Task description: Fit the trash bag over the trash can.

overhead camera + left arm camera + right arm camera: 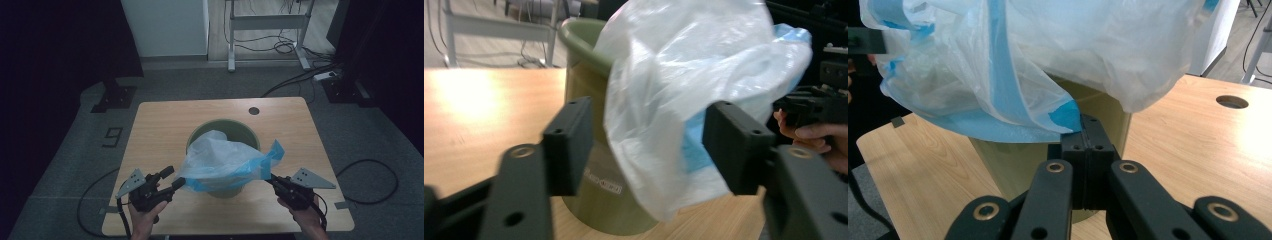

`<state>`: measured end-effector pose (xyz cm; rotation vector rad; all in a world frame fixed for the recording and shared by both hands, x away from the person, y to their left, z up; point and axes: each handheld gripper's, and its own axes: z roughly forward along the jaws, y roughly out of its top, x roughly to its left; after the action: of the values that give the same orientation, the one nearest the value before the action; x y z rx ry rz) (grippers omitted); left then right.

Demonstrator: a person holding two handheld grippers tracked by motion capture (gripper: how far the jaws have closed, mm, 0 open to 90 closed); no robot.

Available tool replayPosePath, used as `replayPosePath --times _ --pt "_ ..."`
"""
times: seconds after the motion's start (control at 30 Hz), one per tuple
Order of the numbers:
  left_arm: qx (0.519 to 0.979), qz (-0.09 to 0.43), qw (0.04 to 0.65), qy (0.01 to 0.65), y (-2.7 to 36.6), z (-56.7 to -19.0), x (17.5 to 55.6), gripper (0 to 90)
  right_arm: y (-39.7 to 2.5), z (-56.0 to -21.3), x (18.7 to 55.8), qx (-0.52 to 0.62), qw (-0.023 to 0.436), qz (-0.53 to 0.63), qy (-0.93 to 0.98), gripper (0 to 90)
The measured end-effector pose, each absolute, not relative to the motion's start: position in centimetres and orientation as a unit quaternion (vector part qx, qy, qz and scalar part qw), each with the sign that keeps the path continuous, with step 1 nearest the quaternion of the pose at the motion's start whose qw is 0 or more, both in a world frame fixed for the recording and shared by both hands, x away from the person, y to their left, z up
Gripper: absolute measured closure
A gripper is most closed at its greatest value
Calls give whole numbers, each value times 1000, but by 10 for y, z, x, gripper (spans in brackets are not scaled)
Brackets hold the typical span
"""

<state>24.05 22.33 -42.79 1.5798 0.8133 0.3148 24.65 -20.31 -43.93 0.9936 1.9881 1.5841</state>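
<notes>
Light wooden table (160, 125) carries an olive-green round plastic bin (200, 134) at centre. Thin white plastic bag with blue edging (220, 157) drapes over its near rim, apparently being spread as a liner. Right gripper (272, 179) pinches the bag's blue edge, jaws closed. Left gripper (173, 178), jaws apart, straddles the bag's left side.

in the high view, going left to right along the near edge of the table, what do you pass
left gripper → plastic bag draped over the green bin → right gripper
</notes>
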Motion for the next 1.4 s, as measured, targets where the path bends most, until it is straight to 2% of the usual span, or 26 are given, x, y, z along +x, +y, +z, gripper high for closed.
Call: replayPosePath --times 0.27,0.4,0.5,0.57,0.6,0.73,0.77,0.87,1.0,1.13,1.3,1.4 --pt "726 179 593 298 195 -397 233 250 -204 -429 246 353 206 571 712 890" --pt "748 174 577 277 176 -389 239 225 -204 -424 247 351 205 574 711 890" --pt "762 175 562 271 164 -388 247 239 -204 -421 247 350 204 575 711 890" --pt "769 185 549 269 157 -389 251 303 -204 -420 247 349 203 576 711 889" --pt "773 189 543 268 155 -389 252 395 -204 -420 247 348 203 577 710 889" --pt "779 190 531 274 147 -390 259 666 -204 -420 245 346 203 576 712 857" --pt "778 184 533 277 147 -389 260 714 -204 -420 244 345 204 576 713 818" --pt "772 177 536 292 148 -388 266 816 -204 -420 234 349 219 578 704 611" --pt "764 173 542 304 150 -388 269 878 -206 -411 217 348 235 589 690 449" --pt "758 172 546 314 149 -385 271 891 -205 -393 206 335 238 601 685 390" --pt "755 172 548 316 147 -381 272 893 -198 -374 208 326 233 608 685 375" --pt "752 173 551 316 147 -377 273 894 -194 -368 225 351 216 606 680 432"
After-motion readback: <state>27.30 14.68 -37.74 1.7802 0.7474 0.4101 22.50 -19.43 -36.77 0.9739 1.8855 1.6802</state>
